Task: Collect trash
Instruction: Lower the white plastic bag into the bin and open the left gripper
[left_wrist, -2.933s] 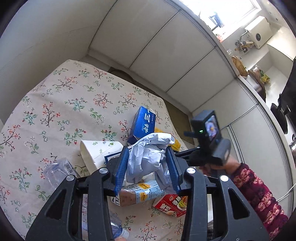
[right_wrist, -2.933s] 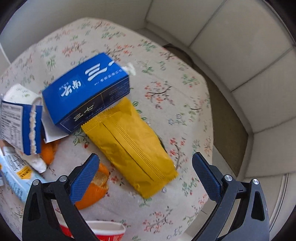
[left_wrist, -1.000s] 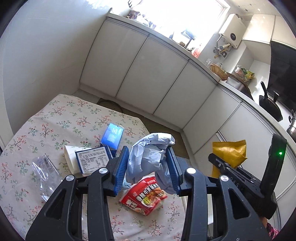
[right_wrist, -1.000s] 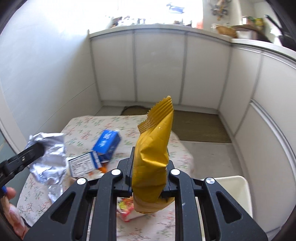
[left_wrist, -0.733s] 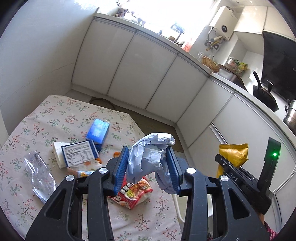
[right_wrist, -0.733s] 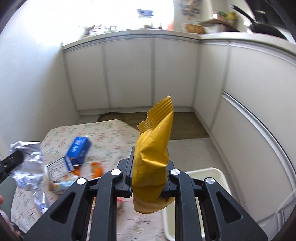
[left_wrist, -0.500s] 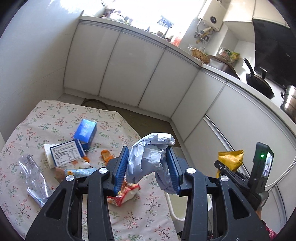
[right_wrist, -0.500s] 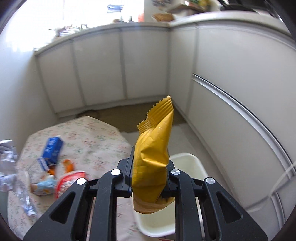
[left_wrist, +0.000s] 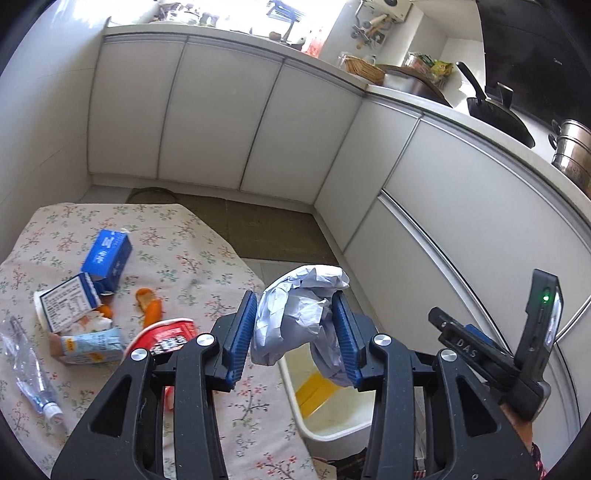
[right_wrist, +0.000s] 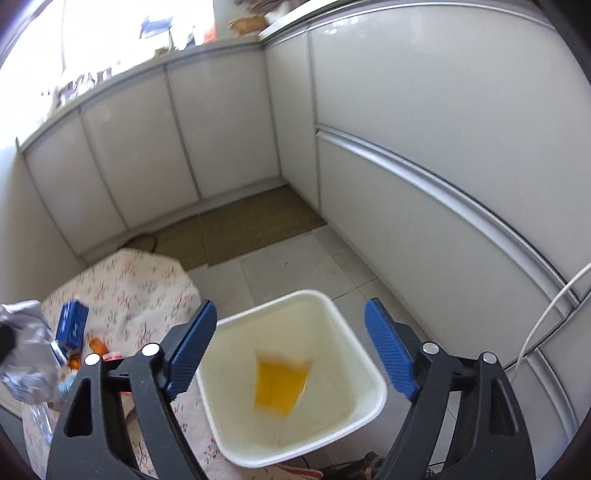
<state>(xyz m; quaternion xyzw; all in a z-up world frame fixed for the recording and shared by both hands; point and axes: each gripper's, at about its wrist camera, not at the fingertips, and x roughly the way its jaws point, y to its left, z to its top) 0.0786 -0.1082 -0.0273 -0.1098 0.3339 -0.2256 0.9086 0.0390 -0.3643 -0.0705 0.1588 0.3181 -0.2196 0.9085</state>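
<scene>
- My right gripper (right_wrist: 291, 350) gapes wide, empty, above the bin (right_wrist: 369, 373).
- My left gripper (left_wrist: 295, 332) clamps crumpled foil (left_wrist: 299, 314): centre over bin, then open fully.

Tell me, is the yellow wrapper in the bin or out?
In. The yellow wrapper lies inside the white bin, below the open right hand-held gripper.

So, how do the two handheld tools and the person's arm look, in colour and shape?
Both tools, left tool and right tool, have black frames with triangular cut-outs, silver round bolts and ribbed blue fingers. Seen from the left wrist camera, the right tool carries white "DAS" lettering and a camera with a green light. A red patterned sleeve shows at the edge.
</scene>
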